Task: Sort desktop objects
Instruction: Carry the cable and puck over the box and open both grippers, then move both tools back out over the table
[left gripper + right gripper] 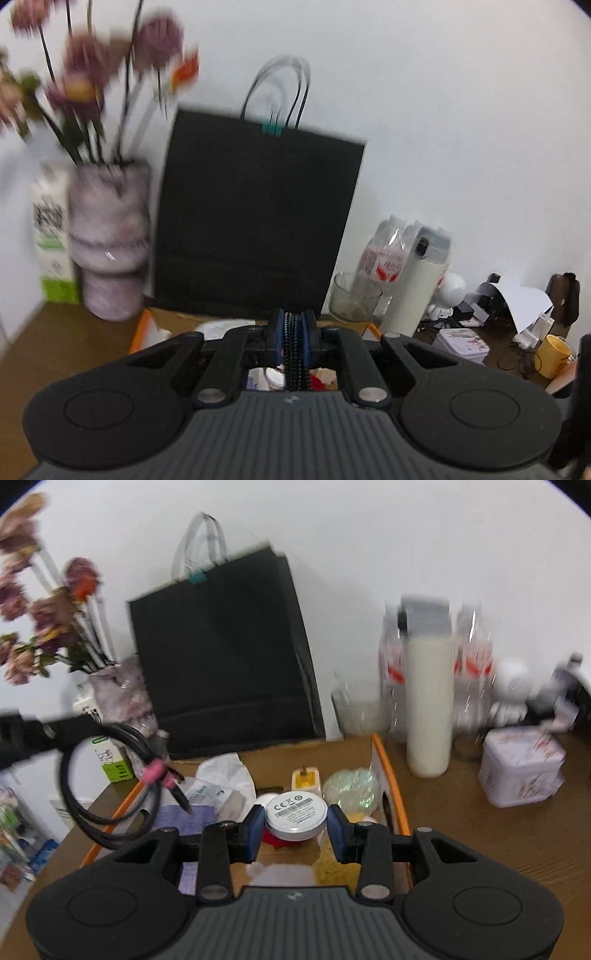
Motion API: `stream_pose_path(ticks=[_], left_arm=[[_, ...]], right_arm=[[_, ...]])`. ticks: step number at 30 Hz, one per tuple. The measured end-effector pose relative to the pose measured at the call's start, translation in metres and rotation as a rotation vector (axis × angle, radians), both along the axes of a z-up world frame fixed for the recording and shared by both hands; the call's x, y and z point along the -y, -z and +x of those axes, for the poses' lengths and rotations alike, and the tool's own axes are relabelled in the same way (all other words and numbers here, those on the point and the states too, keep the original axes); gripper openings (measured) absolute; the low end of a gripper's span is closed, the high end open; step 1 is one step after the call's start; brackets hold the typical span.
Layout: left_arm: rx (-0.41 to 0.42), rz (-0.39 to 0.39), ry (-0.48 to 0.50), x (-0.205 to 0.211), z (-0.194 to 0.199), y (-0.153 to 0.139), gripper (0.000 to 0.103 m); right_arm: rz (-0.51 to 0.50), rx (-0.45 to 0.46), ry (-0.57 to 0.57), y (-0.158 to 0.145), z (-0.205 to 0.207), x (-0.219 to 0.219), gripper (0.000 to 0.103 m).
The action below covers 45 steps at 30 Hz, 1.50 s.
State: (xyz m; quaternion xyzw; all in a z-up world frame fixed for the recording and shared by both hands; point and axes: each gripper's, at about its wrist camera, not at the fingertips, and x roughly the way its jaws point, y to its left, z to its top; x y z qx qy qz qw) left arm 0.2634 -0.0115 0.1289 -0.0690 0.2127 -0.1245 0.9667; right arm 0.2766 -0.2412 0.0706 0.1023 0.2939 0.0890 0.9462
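My left gripper [293, 332] is shut on a black braided cable [294, 354]. In the right wrist view that cable [96, 786] hangs as a coiled loop with a pink tie from the left gripper, above the left side of the orange-edged cardboard box [388, 775]. My right gripper [296, 827] is shut on a round white disc with a CE label [296, 809] and holds it above the box. The box holds a yellow plug adapter [306, 780], a green wrapped item [352, 786], white packets [221, 779] and a purple cloth [184, 818].
A black paper bag [258, 221] stands against the wall behind the box, a vase of flowers [109, 240] to its left. To the right stand a glass [352, 299], a white bottle [428, 705], a patterned tin [521, 768], a white figurine [511, 686] and a yellow mug [552, 356].
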Motion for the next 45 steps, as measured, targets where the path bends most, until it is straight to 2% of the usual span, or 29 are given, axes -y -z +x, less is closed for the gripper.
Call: stream_pose_path(ticks=[2,4,5,6,8,9,10,11,12,13,15,16,18,20,23,25,30,32,37,40,42,45], left_arm=[[-0.089,0.08,-0.009,0.005,0.03,0.027,0.01],[-0.178,0.208,-0.015,0.012,0.05,0.053,0.011],[-0.174,0.288,-0.034,0.016,0.052,0.062,0.011],[-0.167,0.332,-0.043,0.017,0.051,0.068,0.011],[-0.204,0.361,-0.022,0.017,0.051,0.075,0.013],[-0.233,0.388,0.002,0.018,0.05,0.077,0.022],[-0.242,0.417,0.013,0.02,0.048,0.077,0.041],[-0.232,0.444,0.03,0.021,0.044,0.075,0.051],[-0.209,0.459,0.049,0.021,0.039,0.072,0.064],[-0.19,0.463,0.059,0.02,0.035,0.068,0.07],[-0.185,0.477,0.044,0.02,0.029,0.06,0.071],[-0.186,0.474,0.035,0.018,0.027,0.057,0.074],[-0.183,0.457,0.005,0.013,0.028,0.049,0.083],[-0.186,0.435,-0.029,0.01,0.027,0.043,0.084],[-0.209,0.39,-0.074,0.008,0.025,0.042,0.089],[-0.212,0.38,-0.123,0.008,0.019,0.046,0.097],[-0.257,0.363,-0.158,0.008,-0.01,0.057,0.097],[-0.222,0.351,-0.167,0.003,-0.036,0.055,0.098],[-0.144,0.26,-0.216,-0.023,-0.105,0.049,0.103],[-0.13,0.248,-0.263,-0.038,-0.142,0.055,0.103],[-0.129,0.243,-0.269,-0.049,-0.166,0.06,0.103],[-0.127,0.22,-0.278,-0.056,-0.203,0.067,0.103]], right_arm=[[0.02,-0.027,-0.037,0.006,0.014,0.002,0.035],[0.024,-0.048,-0.076,0.01,0.028,-0.001,0.035],[0.018,-0.061,-0.088,0.013,0.032,-0.003,0.035],[0.017,-0.079,-0.101,0.015,0.038,-0.004,0.036],[0.03,-0.108,-0.127,0.02,0.043,-0.009,0.035],[0.029,-0.12,-0.144,0.022,0.045,-0.013,0.035],[0.024,-0.133,-0.165,0.023,0.045,-0.018,0.036],[0.019,-0.143,-0.184,0.025,0.046,-0.022,0.036],[0.011,-0.156,-0.197,0.028,0.048,-0.027,0.036],[-0.001,-0.169,-0.197,0.031,0.05,-0.032,0.036],[-0.01,-0.187,-0.181,0.039,0.051,-0.036,0.037],[0.009,-0.19,-0.176,0.041,0.051,-0.035,0.04],[0.071,-0.191,-0.152,0.04,0.048,-0.027,0.064],[0.103,-0.162,-0.124,0.033,0.039,-0.02,0.075],[0.071,-0.105,-0.092,0.018,0.022,-0.018,0.08],[0.022,-0.071,-0.039,0.012,0.011,-0.021,0.086],[-0.087,-0.049,0.03,0.012,-0.021,-0.034,0.087],[-0.117,-0.034,0.036,0.011,-0.04,-0.039,0.088],[-0.193,0.049,0.022,0.011,-0.097,-0.057,0.089],[-0.223,0.091,-0.003,0.012,-0.138,-0.066,0.091],[-0.223,0.103,-0.017,0.017,-0.169,-0.067,0.098],[-0.233,0.107,-0.056,0.029,-0.208,-0.068,0.099]])
